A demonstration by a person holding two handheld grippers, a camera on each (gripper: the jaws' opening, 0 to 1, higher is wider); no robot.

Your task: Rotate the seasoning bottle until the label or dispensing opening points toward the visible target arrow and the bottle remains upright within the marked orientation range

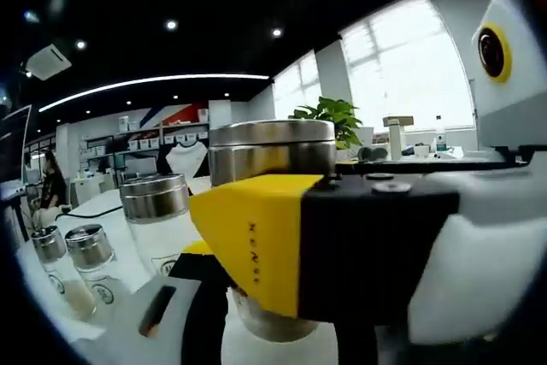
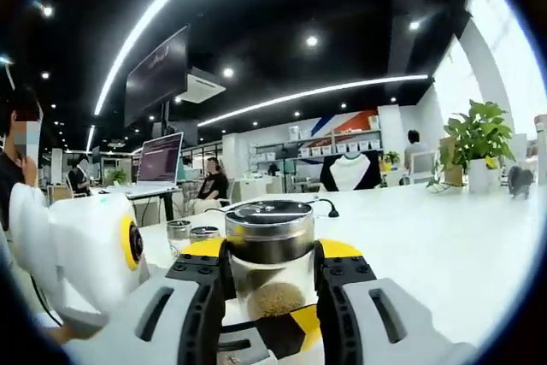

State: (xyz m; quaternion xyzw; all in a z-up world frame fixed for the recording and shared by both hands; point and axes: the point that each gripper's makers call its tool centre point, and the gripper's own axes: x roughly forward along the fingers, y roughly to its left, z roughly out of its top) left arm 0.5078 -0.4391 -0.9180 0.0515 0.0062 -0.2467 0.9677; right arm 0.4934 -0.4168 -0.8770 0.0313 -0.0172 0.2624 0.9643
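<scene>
Right gripper (image 2: 272, 292) jaws close against seasoning bottle (image 2: 270, 254), upright on white table (image 2: 444, 237); brown granules inside; left gripper (image 2: 81, 250) alongside.

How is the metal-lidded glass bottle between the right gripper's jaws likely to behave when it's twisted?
The seasoning bottle has smooth clear walls, so it may slip in the right gripper unless squeezed firmly. Its wide steel lid over a low fill of granules probably makes it a bit top-heavy and apt to tip. Glass suggests it's rigid but breakable.
</scene>
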